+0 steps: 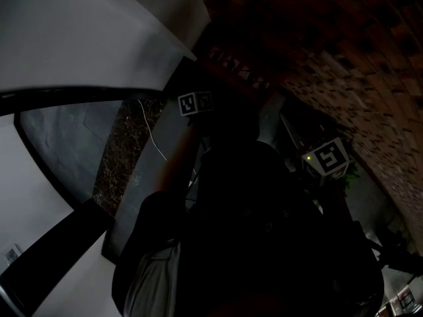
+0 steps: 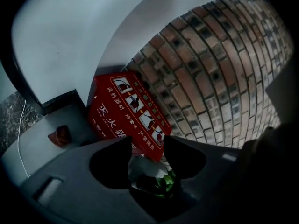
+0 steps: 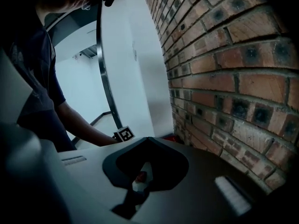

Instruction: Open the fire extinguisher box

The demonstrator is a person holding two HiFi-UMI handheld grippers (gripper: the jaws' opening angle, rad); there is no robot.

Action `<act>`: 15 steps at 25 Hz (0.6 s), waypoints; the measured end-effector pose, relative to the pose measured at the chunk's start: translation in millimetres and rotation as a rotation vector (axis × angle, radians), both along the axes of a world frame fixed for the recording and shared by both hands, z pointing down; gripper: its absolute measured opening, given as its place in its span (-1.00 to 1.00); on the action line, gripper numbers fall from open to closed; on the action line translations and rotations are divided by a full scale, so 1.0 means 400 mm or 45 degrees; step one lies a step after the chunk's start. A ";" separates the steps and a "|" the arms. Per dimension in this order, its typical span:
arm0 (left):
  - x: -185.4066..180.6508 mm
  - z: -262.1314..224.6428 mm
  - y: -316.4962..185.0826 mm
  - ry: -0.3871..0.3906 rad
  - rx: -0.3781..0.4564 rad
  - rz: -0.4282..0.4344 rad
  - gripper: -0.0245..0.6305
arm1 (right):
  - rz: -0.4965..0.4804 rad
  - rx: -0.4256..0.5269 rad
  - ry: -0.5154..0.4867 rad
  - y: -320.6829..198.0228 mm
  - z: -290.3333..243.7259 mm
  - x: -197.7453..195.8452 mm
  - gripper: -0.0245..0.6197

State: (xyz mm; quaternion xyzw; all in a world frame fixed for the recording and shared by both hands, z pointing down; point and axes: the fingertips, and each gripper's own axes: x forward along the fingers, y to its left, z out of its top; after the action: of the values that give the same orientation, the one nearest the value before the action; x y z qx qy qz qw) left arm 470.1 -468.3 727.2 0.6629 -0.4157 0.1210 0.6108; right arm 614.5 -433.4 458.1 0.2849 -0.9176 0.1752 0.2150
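Observation:
The red fire extinguisher box [image 2: 127,118], printed with white characters and pictograms, stands tilted in the left gripper view against the brick wall [image 2: 219,78]. My left gripper [image 2: 147,146] is just short of its lower edge, jaws open with nothing between them; green leaves show below the gap. My right gripper [image 3: 149,141] points along the brick wall [image 3: 224,78] with its jaw tips together and nothing held. The head view is very dark: only the left marker cube [image 1: 195,103] and right marker cube [image 1: 328,157] stand out.
A white wall [image 2: 70,41] curves left of the box, with a dark frame [image 2: 56,104] beneath it. In the right gripper view a person's arm [image 3: 86,129] reaches toward the wall beside a white panel [image 3: 131,69]. A thin white cable [image 1: 152,134] hangs over dark stone.

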 end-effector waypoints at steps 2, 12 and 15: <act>0.003 0.033 -0.012 0.000 -0.035 0.024 -0.24 | 0.014 -0.019 0.009 -0.015 0.003 -0.013 -0.92; -0.005 0.166 -0.095 0.045 -0.113 0.020 -0.13 | 0.066 -0.101 0.071 -0.060 0.031 -0.051 -0.92; -0.010 0.198 -0.110 0.054 -0.139 -0.010 -0.13 | 0.080 -0.130 0.089 -0.063 0.047 -0.049 -0.92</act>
State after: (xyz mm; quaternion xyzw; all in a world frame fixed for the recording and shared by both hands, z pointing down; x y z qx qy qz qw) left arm 466.0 -512.4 806.6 0.6295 -0.3981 0.1268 0.6552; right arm 594.9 -458.7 477.0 0.3082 -0.8899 0.2184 0.2557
